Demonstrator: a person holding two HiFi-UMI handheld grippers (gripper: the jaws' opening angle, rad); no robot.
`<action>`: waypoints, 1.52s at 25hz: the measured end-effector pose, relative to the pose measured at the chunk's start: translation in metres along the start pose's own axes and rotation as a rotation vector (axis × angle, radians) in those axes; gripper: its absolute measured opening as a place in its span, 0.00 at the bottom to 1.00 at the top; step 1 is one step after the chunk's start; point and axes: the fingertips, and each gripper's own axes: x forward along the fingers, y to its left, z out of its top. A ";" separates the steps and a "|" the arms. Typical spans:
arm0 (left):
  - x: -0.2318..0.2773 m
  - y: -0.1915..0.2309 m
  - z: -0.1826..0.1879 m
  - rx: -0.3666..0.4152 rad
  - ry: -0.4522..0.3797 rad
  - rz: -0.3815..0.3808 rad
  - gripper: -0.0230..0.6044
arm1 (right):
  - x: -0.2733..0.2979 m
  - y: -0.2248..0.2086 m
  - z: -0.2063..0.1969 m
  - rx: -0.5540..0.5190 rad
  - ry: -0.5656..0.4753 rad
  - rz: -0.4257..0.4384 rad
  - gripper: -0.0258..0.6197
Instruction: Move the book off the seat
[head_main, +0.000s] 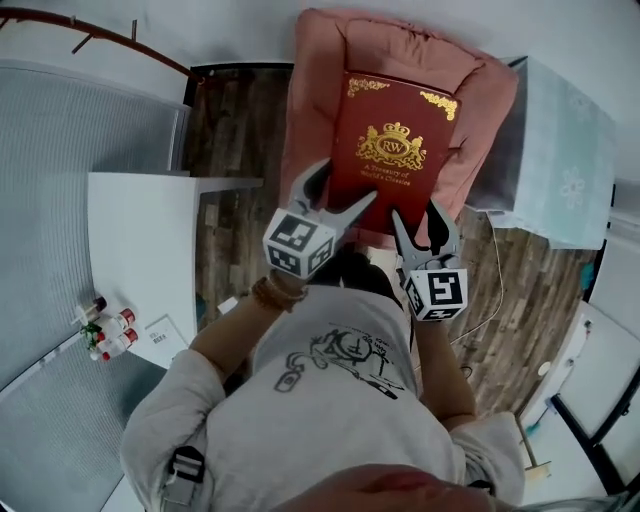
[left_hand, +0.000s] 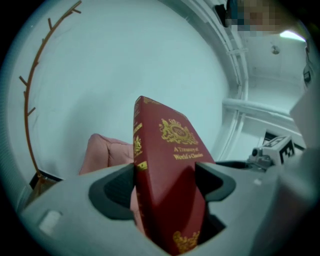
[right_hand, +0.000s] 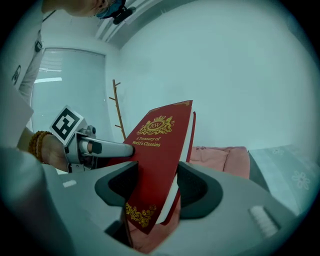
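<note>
Book (head_main: 392, 150) held up by its near edge, over the pink seat cushion (head_main: 320, 60)
The left tongs (head_main: 345, 190) and right tongs (head_main: 418, 215) are each clamped on the book's near edge, one toward the spine and one on the page side. Two holds probably keep the heavy hardback from twisting. Its far end tilts up, and it seems clear of the cushion but not yet moved off the seat.

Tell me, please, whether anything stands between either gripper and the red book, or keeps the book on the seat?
Nothing visible does. The left gripper and the right gripper each clamp the red book at its near edge, with the cover between their jaws. The book is raised above the pink seat cushion, and nothing lies on it.
</note>
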 end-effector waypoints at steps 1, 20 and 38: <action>-0.009 -0.006 0.006 0.001 -0.007 -0.002 0.63 | -0.008 0.007 0.007 -0.001 -0.004 0.002 0.43; -0.075 -0.096 0.059 0.109 -0.104 -0.055 0.63 | -0.111 0.043 0.059 -0.061 -0.134 -0.049 0.42; -0.022 -0.229 0.027 0.181 0.048 -0.550 0.63 | -0.236 0.007 0.019 0.082 -0.132 -0.556 0.42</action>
